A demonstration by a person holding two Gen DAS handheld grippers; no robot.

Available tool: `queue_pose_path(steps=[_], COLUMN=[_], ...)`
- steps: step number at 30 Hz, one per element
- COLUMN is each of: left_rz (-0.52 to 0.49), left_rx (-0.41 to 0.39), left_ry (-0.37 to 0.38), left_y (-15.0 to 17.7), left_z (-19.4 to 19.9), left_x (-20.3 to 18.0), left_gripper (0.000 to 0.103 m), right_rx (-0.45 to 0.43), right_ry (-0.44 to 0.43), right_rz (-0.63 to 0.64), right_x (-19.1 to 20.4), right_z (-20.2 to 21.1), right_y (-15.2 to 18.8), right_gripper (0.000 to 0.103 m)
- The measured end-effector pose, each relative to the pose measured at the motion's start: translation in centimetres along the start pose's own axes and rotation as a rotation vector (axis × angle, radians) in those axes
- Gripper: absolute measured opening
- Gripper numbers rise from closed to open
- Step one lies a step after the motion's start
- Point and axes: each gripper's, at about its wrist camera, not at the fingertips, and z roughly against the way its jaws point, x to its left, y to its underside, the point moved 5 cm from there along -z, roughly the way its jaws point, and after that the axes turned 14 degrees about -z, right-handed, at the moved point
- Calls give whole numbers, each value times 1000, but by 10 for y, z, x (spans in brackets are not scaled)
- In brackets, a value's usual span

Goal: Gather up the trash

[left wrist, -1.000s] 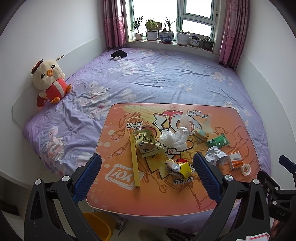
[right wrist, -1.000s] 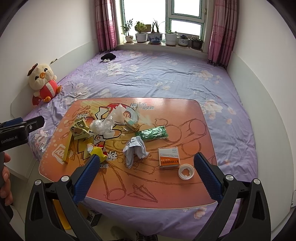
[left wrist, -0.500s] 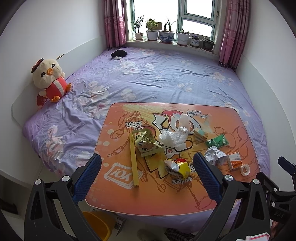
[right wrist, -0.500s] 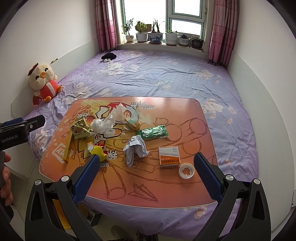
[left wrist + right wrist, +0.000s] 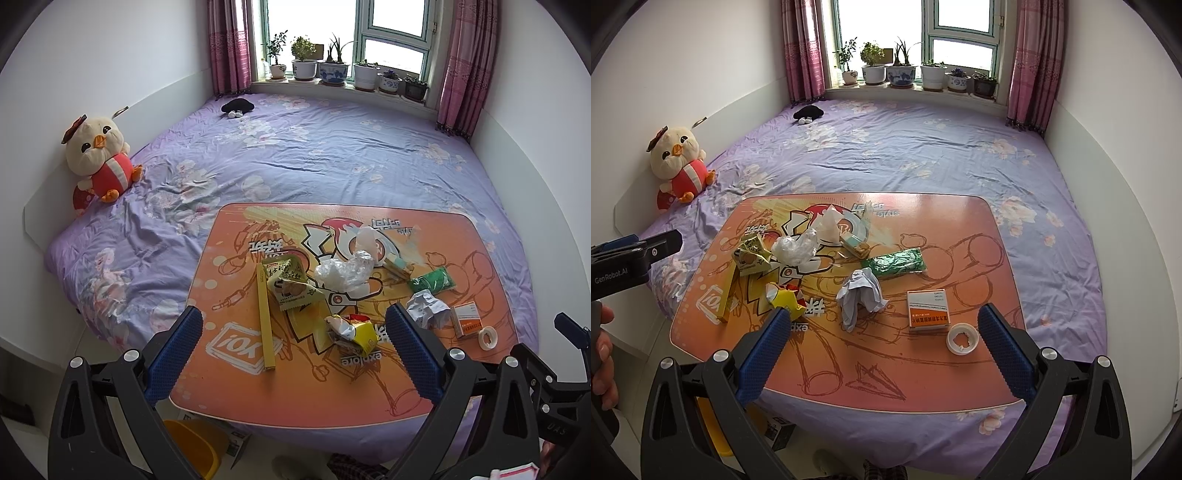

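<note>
We hold both the left hand-held gripper and the right hand-held gripper released, their ribbed blue pads wide apart, above the glossy orange bench strewn with crumpled paper, crinkled plastic and a flat carton.

Glossy printed table top, crinkly clear plastic bag, crumpled paper wad, cloth sheet w/ matt finish.
</note>
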Motion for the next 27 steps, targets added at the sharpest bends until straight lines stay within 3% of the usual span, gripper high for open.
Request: queue_pose_path(steps=[27], left_rz=[7], left_rx=[3], left_ry=[7], left_y=[3], left_z=[2], left_x=[-4], left_gripper=[98], right_rx=[-2], right_ry=[-5], right_rz=[0], right_x=[0], right_z=[2], right_y=[1], right_gripper=[100])
